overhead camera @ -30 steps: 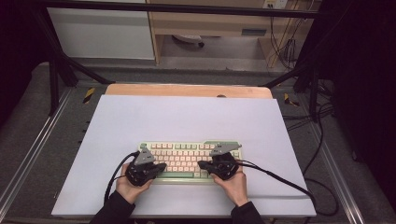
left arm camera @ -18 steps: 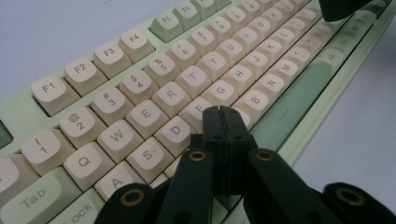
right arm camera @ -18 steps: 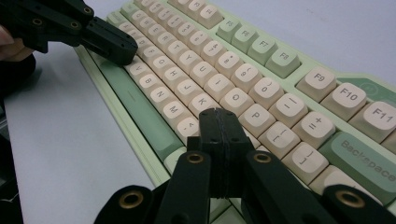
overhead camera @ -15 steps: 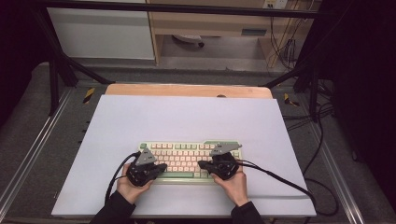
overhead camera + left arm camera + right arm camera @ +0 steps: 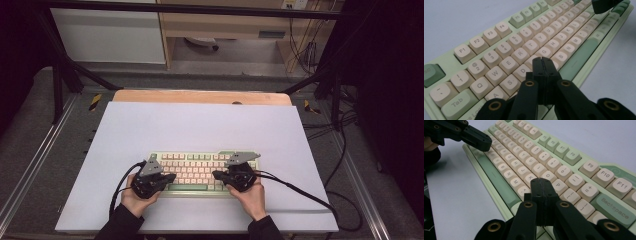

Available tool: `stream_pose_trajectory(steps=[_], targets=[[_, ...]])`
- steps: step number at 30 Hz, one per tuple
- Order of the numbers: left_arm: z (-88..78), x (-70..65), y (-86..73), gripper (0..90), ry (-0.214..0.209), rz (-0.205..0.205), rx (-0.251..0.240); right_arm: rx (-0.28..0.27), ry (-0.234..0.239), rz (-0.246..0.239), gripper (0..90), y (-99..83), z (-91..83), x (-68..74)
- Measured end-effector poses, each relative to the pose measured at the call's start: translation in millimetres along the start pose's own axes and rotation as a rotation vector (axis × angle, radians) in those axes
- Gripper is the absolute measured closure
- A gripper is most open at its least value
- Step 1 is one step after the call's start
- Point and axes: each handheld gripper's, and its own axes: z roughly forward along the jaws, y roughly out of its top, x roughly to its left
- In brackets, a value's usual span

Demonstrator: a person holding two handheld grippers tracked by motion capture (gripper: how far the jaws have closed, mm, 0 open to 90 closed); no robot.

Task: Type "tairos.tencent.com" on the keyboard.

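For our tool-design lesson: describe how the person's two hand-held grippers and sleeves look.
Both the left gripper and right gripper are black, each topped by a grey three-cornered plate, with brass-ringed pivots on paired black jaws. A black cable trails from each. The sleeves are dark.

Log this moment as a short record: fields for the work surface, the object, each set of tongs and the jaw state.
surface: pale mat on a wooden table
object: green keyboard with cream keys, near the mat's front edge
left tongs: jaws shut, empty, tips over the home row near F and G
right tongs: jaws shut, empty, tips over the keys just below P
contact with keys: cannot tell
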Motion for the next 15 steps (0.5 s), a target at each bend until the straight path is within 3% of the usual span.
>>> stream_pose_trajectory(steps=[15], targets=[[-10.6, 10.6, -3.2, 90.0, 0.01, -0.02, -0.018, -0.028, -0.002, 0.023, 90.0, 4.8, -3.1, -2.5]])
